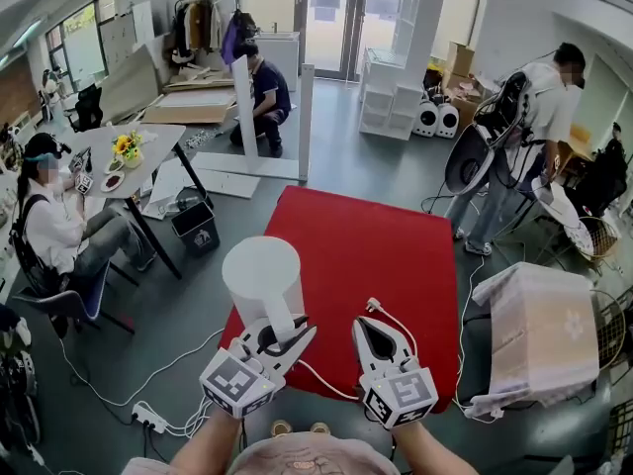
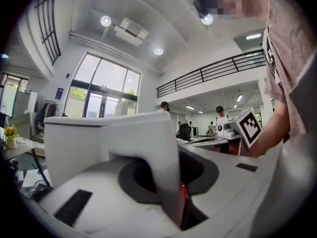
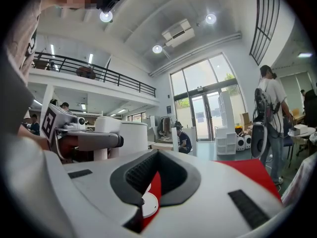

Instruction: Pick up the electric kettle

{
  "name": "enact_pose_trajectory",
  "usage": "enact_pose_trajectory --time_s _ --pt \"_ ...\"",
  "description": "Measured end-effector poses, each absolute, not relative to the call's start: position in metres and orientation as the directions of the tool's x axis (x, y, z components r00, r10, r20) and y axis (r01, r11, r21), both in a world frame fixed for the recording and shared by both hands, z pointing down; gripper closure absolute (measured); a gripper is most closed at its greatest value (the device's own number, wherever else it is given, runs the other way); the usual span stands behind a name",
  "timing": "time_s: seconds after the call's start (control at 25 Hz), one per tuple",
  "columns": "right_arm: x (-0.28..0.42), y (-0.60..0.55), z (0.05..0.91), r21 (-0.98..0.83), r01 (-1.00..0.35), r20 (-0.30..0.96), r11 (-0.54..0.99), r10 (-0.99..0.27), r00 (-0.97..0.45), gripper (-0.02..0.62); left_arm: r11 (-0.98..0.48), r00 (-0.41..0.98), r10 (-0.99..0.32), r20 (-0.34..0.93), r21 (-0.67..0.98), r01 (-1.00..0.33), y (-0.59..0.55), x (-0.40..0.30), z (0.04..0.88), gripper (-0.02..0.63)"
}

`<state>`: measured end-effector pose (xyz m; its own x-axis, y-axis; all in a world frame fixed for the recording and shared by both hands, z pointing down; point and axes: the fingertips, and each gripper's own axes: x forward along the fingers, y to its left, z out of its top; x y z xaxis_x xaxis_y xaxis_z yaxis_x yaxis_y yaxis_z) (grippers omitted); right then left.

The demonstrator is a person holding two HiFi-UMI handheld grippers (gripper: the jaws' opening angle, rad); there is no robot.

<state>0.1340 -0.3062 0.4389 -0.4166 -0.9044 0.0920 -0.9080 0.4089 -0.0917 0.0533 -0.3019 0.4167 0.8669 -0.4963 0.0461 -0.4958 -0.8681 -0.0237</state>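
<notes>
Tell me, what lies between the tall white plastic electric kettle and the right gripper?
In the head view, only bare red tabletop separates the kettle from the right gripper; a thin white cable crosses lower down.

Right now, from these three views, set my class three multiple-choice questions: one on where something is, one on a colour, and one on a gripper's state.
1. Where is the white kettle?
A. on the floor
B. over the near left edge of the table
C. at the table's far right corner

2. What colour is the table?
A. red
B. blue
C. green

3. How is the left gripper?
A. open and empty
B. shut on a cup
C. shut on the kettle's handle

Answers:
1. B: the head view shows the kettle over that edge.
2. A: its top is plain red.
3. C: the left gripper view shows the handle pinched between the jaws.
</notes>
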Motion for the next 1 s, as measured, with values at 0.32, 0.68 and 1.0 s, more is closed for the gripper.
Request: enact_pose_trajectory --time_s 0.32,0.68,1.0 --pt "0.129 -0.281 0.430 -0.114 -0.873 0.071 0.474 -0.873 -0.483 0.583 -0.843 0.842 -0.538 0.023 -0.004 -0.538 -0.269 0.049 0.387 0.528" --pt "0.103 -0.246 0.435 -0.105 -0.816 0.077 0.569 -0.813 -0.577 0.583 -0.783 0.783 -0.622 0.011 0.000 -0.622 -0.228 0.031 0.367 0.528" --pt "0.083 -0.226 0.427 -0.078 -0.810 0.068 0.582 -0.807 -0.586 0.583 -0.771 0.771 -0.637 0.019 -0.007 -0.637 -0.199 0.008 0.367 0.528"
